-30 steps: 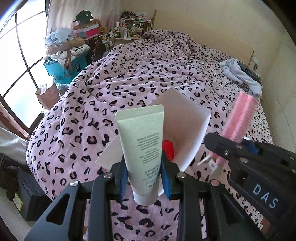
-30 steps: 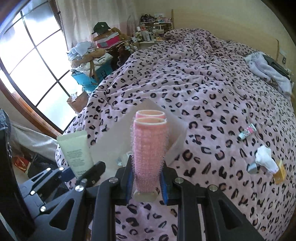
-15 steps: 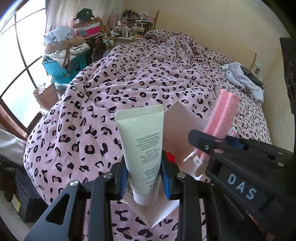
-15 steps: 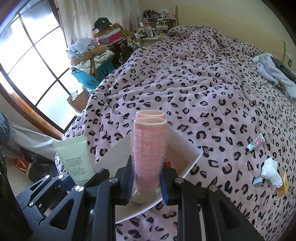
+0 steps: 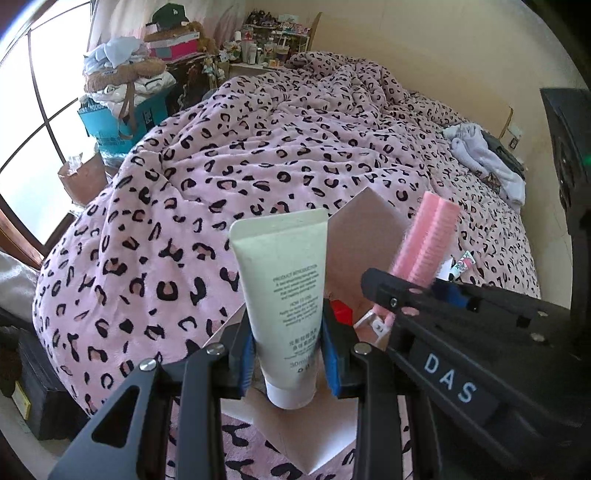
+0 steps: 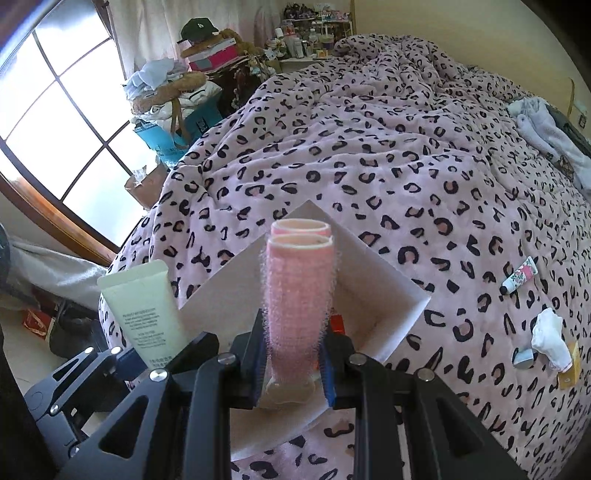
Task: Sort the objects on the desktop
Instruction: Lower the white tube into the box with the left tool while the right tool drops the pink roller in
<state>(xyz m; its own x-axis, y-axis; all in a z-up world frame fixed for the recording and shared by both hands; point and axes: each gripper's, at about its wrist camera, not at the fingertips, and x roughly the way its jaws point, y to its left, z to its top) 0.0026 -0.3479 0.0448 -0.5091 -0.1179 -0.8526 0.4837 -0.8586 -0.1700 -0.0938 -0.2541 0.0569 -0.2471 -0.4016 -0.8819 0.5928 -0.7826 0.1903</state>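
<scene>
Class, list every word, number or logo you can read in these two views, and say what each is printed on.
"PRODUCT INTRODUCTION": white tube in the left gripper.
"30ml": same tube, near its cap.
"DAS": right gripper, on its side in the left view.
Tube's small print, cap logo: unreadable.

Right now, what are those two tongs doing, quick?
Left tongs: closed on the pale green plastic cream tube.
Right tongs: closed on the pair of fuzzy pink hair rollers.
</scene>
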